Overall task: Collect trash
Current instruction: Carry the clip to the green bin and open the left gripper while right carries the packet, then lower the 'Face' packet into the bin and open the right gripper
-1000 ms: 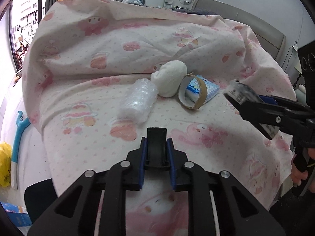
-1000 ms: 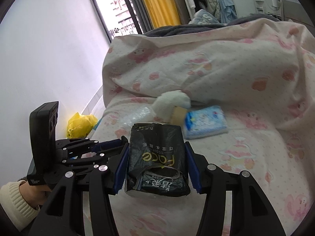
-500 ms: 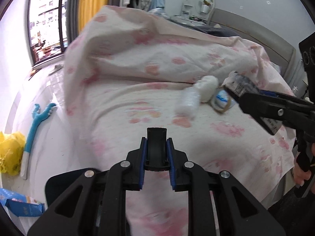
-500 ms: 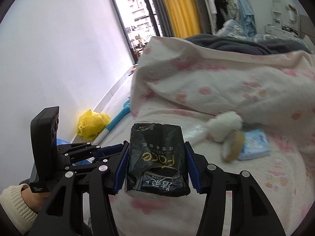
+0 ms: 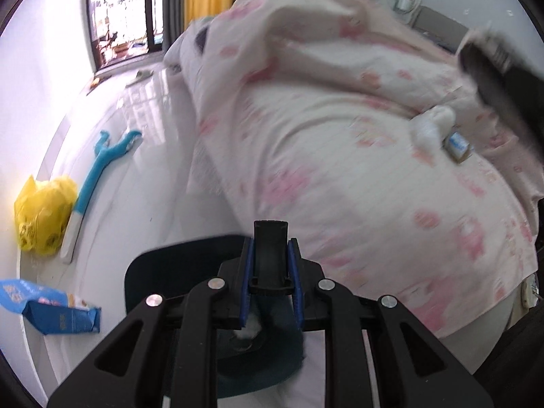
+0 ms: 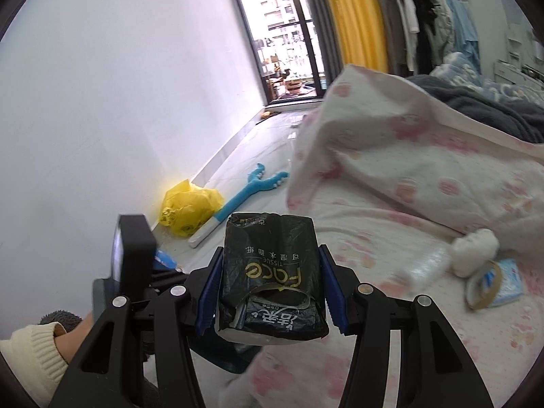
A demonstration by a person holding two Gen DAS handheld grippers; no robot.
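My right gripper (image 6: 270, 287) is shut on a black tissue pack (image 6: 270, 272) and holds it above the bed's near edge. My left gripper (image 5: 271, 255) is shut on the black rim of a dark bin (image 5: 217, 306) that stands on the floor beside the bed. On the pink bedcover (image 5: 340, 170) lie a white wad (image 6: 476, 250), a clear plastic wrap (image 6: 426, 265), a tape roll (image 6: 482, 285) and a blue tissue pack (image 6: 508, 280). The right gripper shows blurred at the upper right of the left wrist view (image 5: 493, 68).
On the white floor lie a yellow bag (image 5: 40, 214), a blue back scratcher (image 5: 98, 170) and a blue packet (image 5: 51, 309). The wall (image 6: 102, 102) is at the left. A window and a yellow curtain (image 6: 353, 17) are at the far end.
Both grippers have swung left and back from the bed toward the floor side. The bed trash has slid to the right of both views. The bin has come into view under my left gripper.
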